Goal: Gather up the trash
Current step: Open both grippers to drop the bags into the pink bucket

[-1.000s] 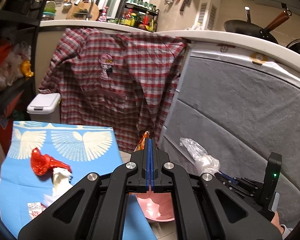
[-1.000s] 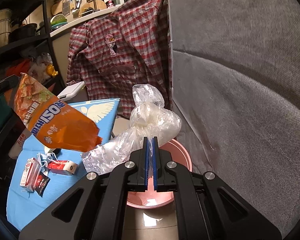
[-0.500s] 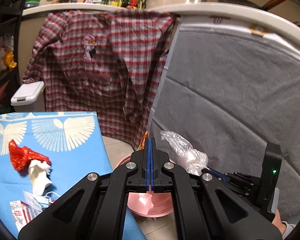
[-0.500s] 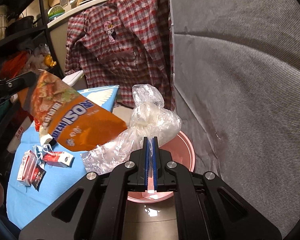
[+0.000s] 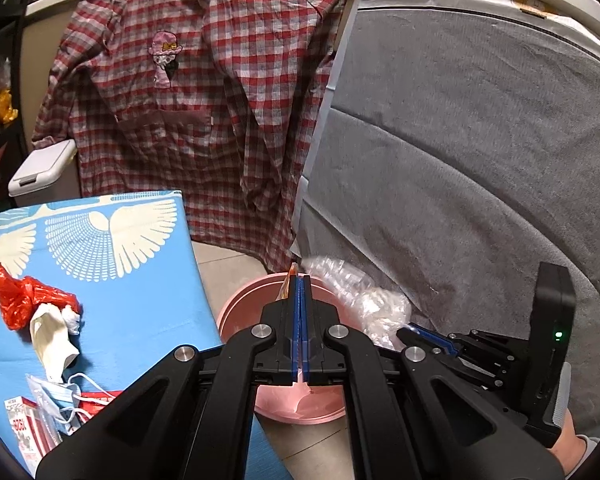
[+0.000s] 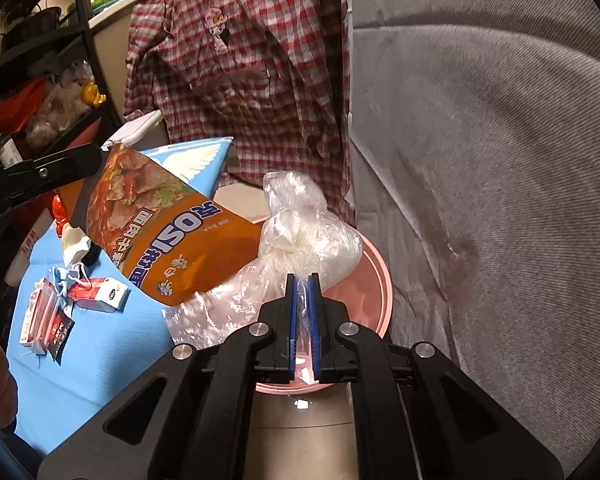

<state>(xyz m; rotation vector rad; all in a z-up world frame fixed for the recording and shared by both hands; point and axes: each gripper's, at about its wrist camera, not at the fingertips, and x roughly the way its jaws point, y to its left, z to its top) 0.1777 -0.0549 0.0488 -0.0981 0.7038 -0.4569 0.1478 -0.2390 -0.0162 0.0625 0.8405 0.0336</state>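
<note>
Roughly midway through, judging by what lies where. Nothing visible inside the pink basin (image 6: pixel 374 280), which stands on the floor tiles just off the right edge of the blue mat (image 5: pixel 140 292).

Pinching the orange snack bag (image 6: pixel 172 240) by its top edge in the left gripper (image 5: pixel 300 280). Jaws beginning to part, with a sliver of foil between the pads. Probably gripped rather than loose, though only that sliver shows from the left wrist. Hanging tilted, low corner over the basin's near rim.

Pinching the clear plastic bag (image 6: pixel 300 232) in the right gripper (image 6: pixel 304 280). Jaws likewise opening, film between the pads, knotted bulk directly above the basin.

Next, by that reading: letting both pieces drop in.

Left to collect, all on the mat:
- near its left edge, a red plastic scrap (image 5: pixel 20 300) touching a crumpled white wrapper (image 5: pixel 52 336)
- toward the near left corner, a face mask (image 5: pixel 60 396) and small red-and-white cartons (image 6: pixel 96 292)

So two pieces about to go in and several more trips to make.
</note>
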